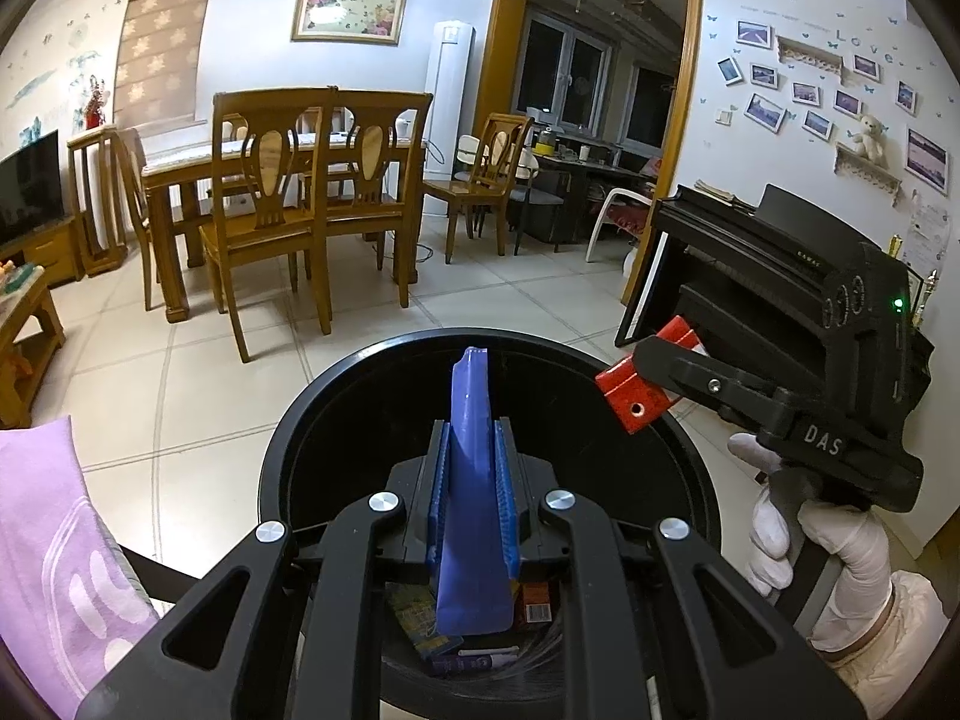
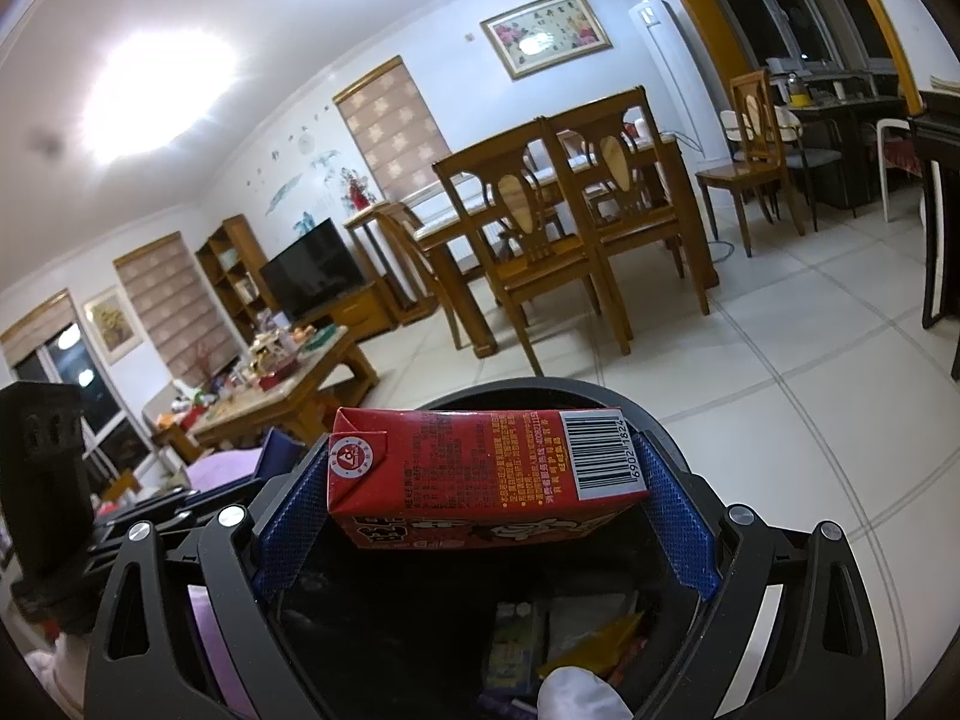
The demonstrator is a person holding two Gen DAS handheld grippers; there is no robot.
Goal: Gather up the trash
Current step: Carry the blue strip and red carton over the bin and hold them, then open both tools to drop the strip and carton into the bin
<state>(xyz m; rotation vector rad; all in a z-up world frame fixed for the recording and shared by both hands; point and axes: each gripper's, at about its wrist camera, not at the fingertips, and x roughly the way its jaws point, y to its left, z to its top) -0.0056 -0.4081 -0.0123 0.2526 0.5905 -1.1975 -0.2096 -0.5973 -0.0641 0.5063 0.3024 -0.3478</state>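
A round black trash bin (image 1: 336,414) stands on the tiled floor below both grippers, with several wrappers and small packs at its bottom. My left gripper (image 1: 473,450) is shut on a flat blue wrapper (image 1: 471,480), which stands upright over the bin's opening. In the left wrist view the right gripper (image 1: 645,384) comes in from the right above the bin's rim, held by a white-gloved hand (image 1: 840,546). My right gripper (image 2: 492,492) is shut on a red drink carton (image 2: 480,468), lying crosswise between its blue pads (image 2: 675,516) over the bin (image 2: 540,396).
A wooden dining table with chairs (image 1: 282,180) stands beyond the bin. A black piano (image 1: 756,252) is at the right. A purple cloth (image 1: 54,552) lies at the lower left. A low wooden coffee table (image 2: 282,390) covered with things and a TV (image 2: 312,276) stand to the left.
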